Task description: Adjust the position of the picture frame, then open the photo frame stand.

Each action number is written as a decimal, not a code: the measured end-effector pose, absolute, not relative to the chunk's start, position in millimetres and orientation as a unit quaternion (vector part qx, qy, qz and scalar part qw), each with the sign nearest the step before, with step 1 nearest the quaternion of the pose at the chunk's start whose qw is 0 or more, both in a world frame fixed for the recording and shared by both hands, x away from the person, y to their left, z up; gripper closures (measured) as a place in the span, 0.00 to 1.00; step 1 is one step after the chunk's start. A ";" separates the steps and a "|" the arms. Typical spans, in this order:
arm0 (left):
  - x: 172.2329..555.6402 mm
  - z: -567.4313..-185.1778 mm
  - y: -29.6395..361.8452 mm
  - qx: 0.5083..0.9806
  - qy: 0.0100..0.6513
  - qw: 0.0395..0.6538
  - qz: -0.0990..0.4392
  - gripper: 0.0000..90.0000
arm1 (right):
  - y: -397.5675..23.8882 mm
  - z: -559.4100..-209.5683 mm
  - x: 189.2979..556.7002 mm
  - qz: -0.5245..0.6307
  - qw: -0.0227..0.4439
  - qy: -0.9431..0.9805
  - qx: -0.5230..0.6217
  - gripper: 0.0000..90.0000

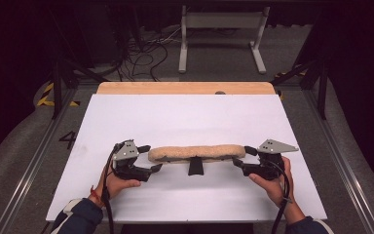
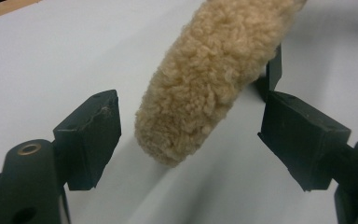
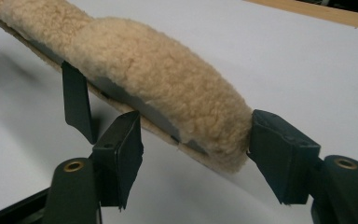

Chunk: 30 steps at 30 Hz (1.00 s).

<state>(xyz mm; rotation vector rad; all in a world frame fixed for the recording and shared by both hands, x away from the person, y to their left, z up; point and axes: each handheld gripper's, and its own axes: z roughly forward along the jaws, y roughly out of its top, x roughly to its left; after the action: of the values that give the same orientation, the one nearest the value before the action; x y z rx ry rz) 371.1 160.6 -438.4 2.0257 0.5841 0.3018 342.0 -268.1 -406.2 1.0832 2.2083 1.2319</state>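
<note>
fleece pad between two claws on a white bench

high view: a white sheet (image 1: 185, 122) covers the bench, a strip of bare wood (image 1: 185, 88) at its far edge; beyond lie grey floor, tangled cables (image 1: 143, 58) and a white stand (image 1: 221, 34). the tan fleece pad (image 1: 197, 152) lies near the front, the left claw (image 1: 151, 158) and right claw (image 1: 238, 157) at its ends.

left gripper view: jaws open, pad end (image 2: 200, 93) between, untouched.

right gripper view: jaws spread; one pad (image 3: 279, 149) touches the fleece (image 3: 168, 84), no squeeze.
</note>
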 end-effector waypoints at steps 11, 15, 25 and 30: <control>379.1 -438.7 155.0 0.838 0.230 0.478 0.128 0.28 | -272.5 -411.6 313.6 0.430 0.203 0.774 0.418 0.53; 380.0 -439.1 152.3 0.841 0.221 0.480 0.119 0.40 | -272.5 -416.7 302.0 0.436 0.201 0.774 0.413 0.63; 372.8 -437.0 151.8 0.852 0.199 0.466 0.132 0.59 | -237.1 -432.0 302.4 0.448 0.178 0.790 0.379 0.82; 370.0 -437.1 152.9 0.853 0.196 0.467 0.128 0.61 | -216.1 -438.7 314.1 0.442 0.153 0.795 0.387 0.57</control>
<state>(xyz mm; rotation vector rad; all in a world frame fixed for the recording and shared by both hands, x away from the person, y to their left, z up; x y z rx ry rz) 370.0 152.9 -437.1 2.0919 0.4798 0.3139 314.1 -216.1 -438.7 1.1091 2.2783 1.2678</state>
